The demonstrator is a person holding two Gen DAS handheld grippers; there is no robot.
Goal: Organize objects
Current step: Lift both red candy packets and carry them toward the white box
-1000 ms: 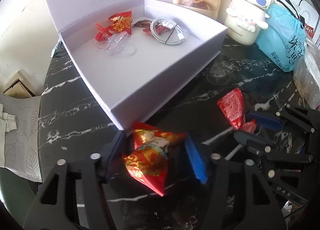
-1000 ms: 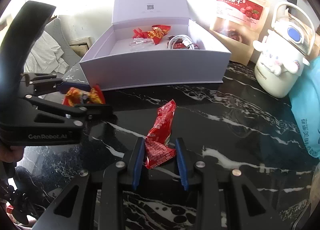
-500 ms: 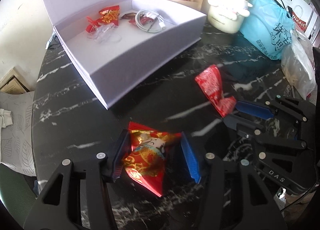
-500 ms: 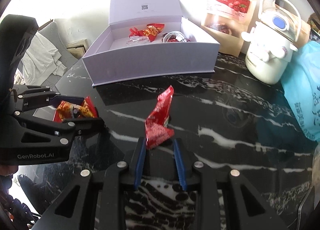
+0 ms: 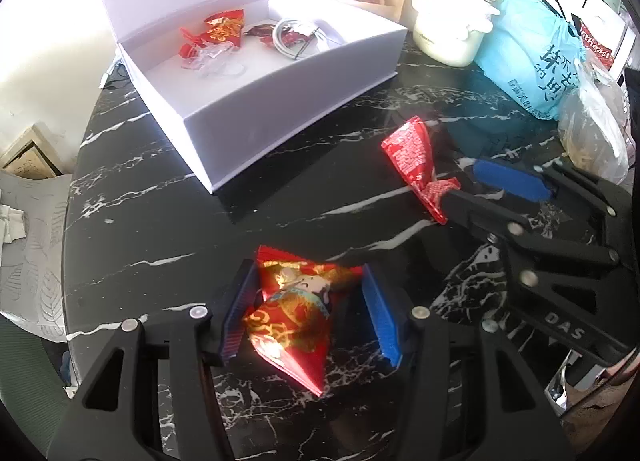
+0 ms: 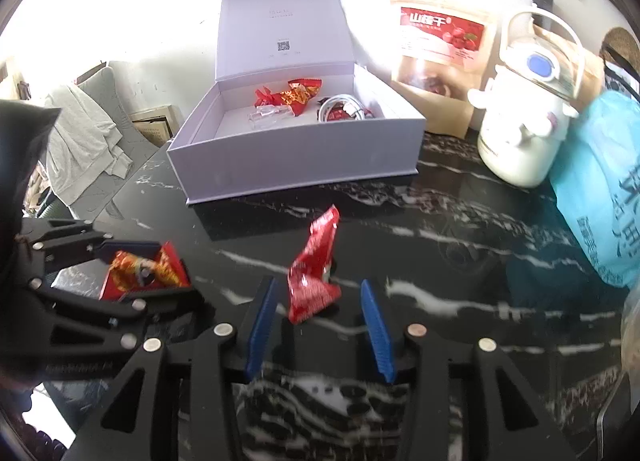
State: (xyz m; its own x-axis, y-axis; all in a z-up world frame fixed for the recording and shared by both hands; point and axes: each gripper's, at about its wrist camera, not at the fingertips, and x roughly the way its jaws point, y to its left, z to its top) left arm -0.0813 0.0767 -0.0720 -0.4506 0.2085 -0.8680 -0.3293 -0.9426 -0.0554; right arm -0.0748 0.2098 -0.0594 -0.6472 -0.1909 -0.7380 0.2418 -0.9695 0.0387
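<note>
A red-and-gold snack packet point(image 5: 296, 309) sits between the blue pads of my left gripper point(image 5: 308, 273), which is shut on it above the black marble table point(image 5: 160, 221). From the right wrist that same left gripper point(image 6: 140, 273) and its packet point(image 6: 144, 269) show at the left. My right gripper point(image 6: 318, 285) stands open. A plain red packet point(image 6: 314, 273) stands upright between its fingers and touches neither pad. In the left wrist view the red packet point(image 5: 412, 157) lies by the right gripper point(image 5: 460, 185). The open white box point(image 6: 296, 165) beyond holds a red-gold packet point(image 6: 296, 95), a white cable point(image 6: 344, 107) and a clear plastic piece point(image 6: 268, 117).
A white cartoon jug point(image 6: 520, 133), a teal bag point(image 6: 600, 197) and a brown snack pouch point(image 6: 436, 61) line the back right. A clear plastic bag point(image 5: 592, 137) lies at the right edge. Left of the table stands a grey chair with cloth point(image 6: 84, 133).
My right gripper's fingers have spread apart and let go of the red packet. Both grippers have drawn back from the box. The left one still holds its packet.
</note>
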